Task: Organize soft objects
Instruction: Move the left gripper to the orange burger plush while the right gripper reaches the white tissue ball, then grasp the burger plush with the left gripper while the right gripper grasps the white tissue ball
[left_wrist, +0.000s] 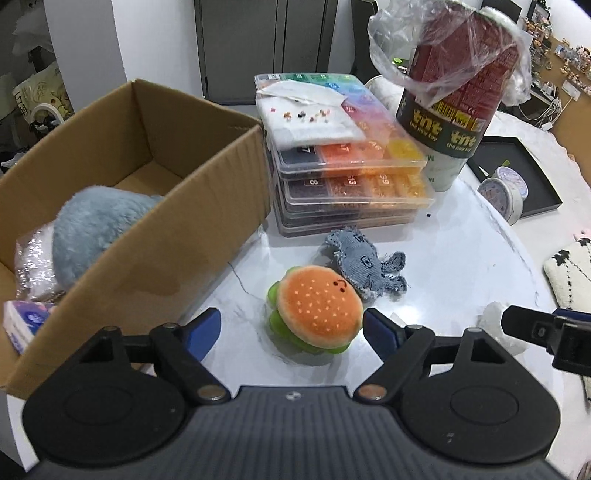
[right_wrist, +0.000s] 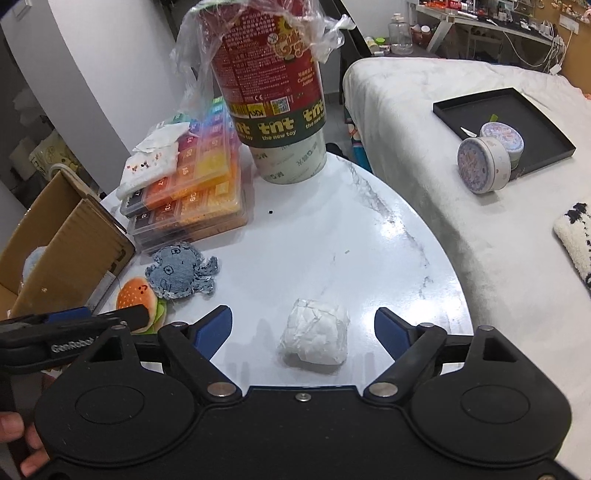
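Note:
A plush hamburger (left_wrist: 316, 308) lies on the white marble table (left_wrist: 461, 266), between the open fingers of my left gripper (left_wrist: 291, 325). A denim octopus toy (left_wrist: 364, 266) lies just behind it. A cardboard box (left_wrist: 155, 236) at the left holds a blue-grey plush (left_wrist: 94, 225). In the right wrist view my right gripper (right_wrist: 303, 328) is open around a white wrapped soft bundle (right_wrist: 317, 338) on the table (right_wrist: 351, 229). The hamburger (right_wrist: 138, 297) and the denim octopus (right_wrist: 181, 273) show at the left, with the left gripper's finger in front of the hamburger.
Stacked clear bead organisers (left_wrist: 347, 166) stand behind the toys, with a white cloth on top. A tall toy canister in plastic wrap (left_wrist: 454, 99) stands at the back. A black tray (right_wrist: 513, 125) with round tins (right_wrist: 484, 164) sits on the white bed. A tissue pack (left_wrist: 24, 325) lies in the box.

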